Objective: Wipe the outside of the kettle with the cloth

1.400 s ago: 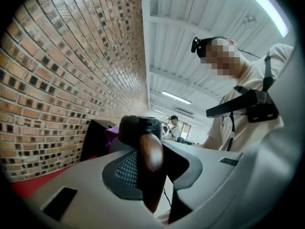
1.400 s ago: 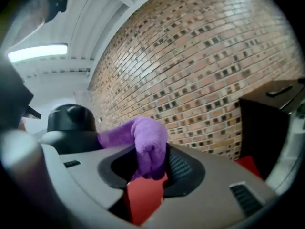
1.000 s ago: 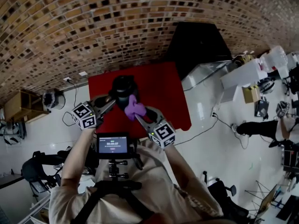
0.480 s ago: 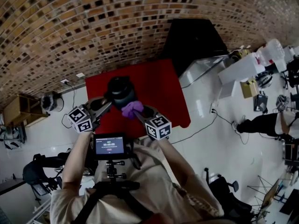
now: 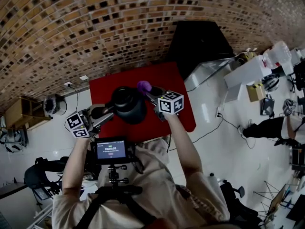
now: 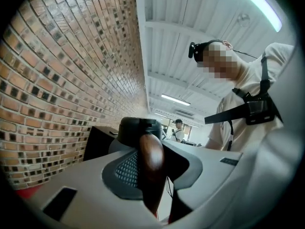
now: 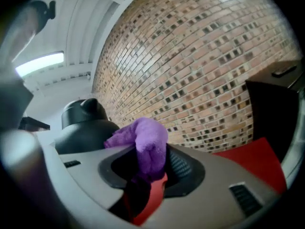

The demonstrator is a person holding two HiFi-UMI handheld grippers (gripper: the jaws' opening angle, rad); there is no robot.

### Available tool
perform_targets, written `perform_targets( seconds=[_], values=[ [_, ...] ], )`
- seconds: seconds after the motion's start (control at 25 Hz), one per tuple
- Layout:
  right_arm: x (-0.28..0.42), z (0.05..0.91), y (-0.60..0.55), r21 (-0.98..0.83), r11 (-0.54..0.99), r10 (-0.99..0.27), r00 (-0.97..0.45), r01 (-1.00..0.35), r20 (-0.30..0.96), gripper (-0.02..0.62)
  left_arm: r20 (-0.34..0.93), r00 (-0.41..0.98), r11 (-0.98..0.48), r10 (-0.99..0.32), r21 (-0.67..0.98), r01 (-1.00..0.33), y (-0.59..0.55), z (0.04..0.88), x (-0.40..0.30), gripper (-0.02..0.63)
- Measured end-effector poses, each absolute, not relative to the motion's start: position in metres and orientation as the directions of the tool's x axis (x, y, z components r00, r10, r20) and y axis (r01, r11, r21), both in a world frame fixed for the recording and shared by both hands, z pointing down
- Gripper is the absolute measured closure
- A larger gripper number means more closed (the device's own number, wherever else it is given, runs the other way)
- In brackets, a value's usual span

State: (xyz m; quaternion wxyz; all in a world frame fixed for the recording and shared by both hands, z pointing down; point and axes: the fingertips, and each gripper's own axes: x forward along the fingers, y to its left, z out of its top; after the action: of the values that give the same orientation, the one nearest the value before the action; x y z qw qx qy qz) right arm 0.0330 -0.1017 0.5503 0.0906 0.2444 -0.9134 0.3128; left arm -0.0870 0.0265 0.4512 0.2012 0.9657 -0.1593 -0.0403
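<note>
We are gripping the hard, likely heavy kettle (image 5: 129,106) by its handle (image 6: 151,156) with our left gripper (image 5: 108,111); our right gripper (image 5: 148,90) is squeezing the soft cloth (image 7: 145,140).

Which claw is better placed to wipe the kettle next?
Likely right: the right claw grips the purple cloth beside the kettle; the left claw is shut on the handle, steadying it.

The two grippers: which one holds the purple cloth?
The right gripper, clamped on the purple cloth; the left gripper grips the kettle's brown handle instead.
</note>
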Motion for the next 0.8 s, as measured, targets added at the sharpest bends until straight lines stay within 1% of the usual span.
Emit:
perform_targets(
  seconds=[0.08, 0.12, 0.16, 0.2, 0.32, 0.36, 0.44, 0.52, 0.64, 0.72, 0.8],
  values=[
    [0.013, 0.56, -0.107, -0.609, 0.683, -0.276, -0.915, -0.403, 0.295, 0.431, -0.03, 0.951, -0.874, -0.308, 0.405, -0.27, 0.03, 0.448, -0.087, 0.509],
    [0.007, 0.566, -0.11, -0.635, 0.674, -0.249, -0.925, -0.378, 0.287, 0.431, -0.035, 0.951, -0.874, -0.306, 0.407, -0.266, 0.031, 0.447, -0.087, 0.51],
    [0.005, 0.572, -0.116, -0.643, 0.661, -0.255, -0.922, -0.386, 0.291, 0.43, -0.036, 0.95, -0.871, -0.31, 0.412, -0.269, 0.032, 0.447, -0.087, 0.511],
    [0.01, 0.575, -0.122, -0.63, 0.648, -0.297, -0.904, -0.427, 0.307, 0.43, -0.033, 0.946, -0.865, -0.321, 0.417, -0.279, 0.031, 0.447, -0.087, 0.511],
    [0.056, 0.56, -0.123, -0.489, 0.616, -0.502, -0.786, -0.618, 0.361, 0.43, -0.003, 0.922, -0.832, -0.388, 0.432, -0.349, 0.022, 0.449, -0.091, 0.509],
    [0.069, 0.543, -0.111, -0.452, 0.614, -0.544, -0.762, -0.647, 0.35, 0.43, 0.014, 0.907, -0.815, -0.42, 0.433, -0.384, 0.016, 0.45, -0.093, 0.509],
    [0.077, 0.506, -0.074, -0.428, 0.639, -0.566, -0.768, -0.639, 0.3, 0.43, 0.054, 0.877, -0.785, -0.477, 0.421, -0.454, 0.004, 0.456, -0.102, 0.509],
    [0.057, 0.487, -0.033, -0.432, 0.687, -0.523, -0.811, -0.584, 0.264, 0.43, 0.089, 0.848, -0.76, -0.522, 0.403, -0.51, -0.006, 0.465, -0.112, 0.508],
    [-0.004, 0.51, 0.02, -0.465, 0.744, -0.377, -0.876, -0.479, 0.3, 0.43, 0.106, 0.808, -0.712, -0.58, 0.417, -0.565, -0.022, 0.475, -0.121, 0.508],
    [-0.04, 0.54, 0.039, -0.528, 0.73, -0.289, -0.896, -0.434, 0.337, 0.428, 0.101, 0.798, -0.697, -0.594, 0.431, -0.573, -0.027, 0.476, -0.119, 0.506],
    [-0.061, 0.564, 0.043, -0.574, 0.7, -0.248, -0.898, -0.425, 0.363, 0.428, 0.092, 0.803, -0.702, -0.589, 0.435, -0.564, -0.026, 0.472, -0.114, 0.508]
  ],
)
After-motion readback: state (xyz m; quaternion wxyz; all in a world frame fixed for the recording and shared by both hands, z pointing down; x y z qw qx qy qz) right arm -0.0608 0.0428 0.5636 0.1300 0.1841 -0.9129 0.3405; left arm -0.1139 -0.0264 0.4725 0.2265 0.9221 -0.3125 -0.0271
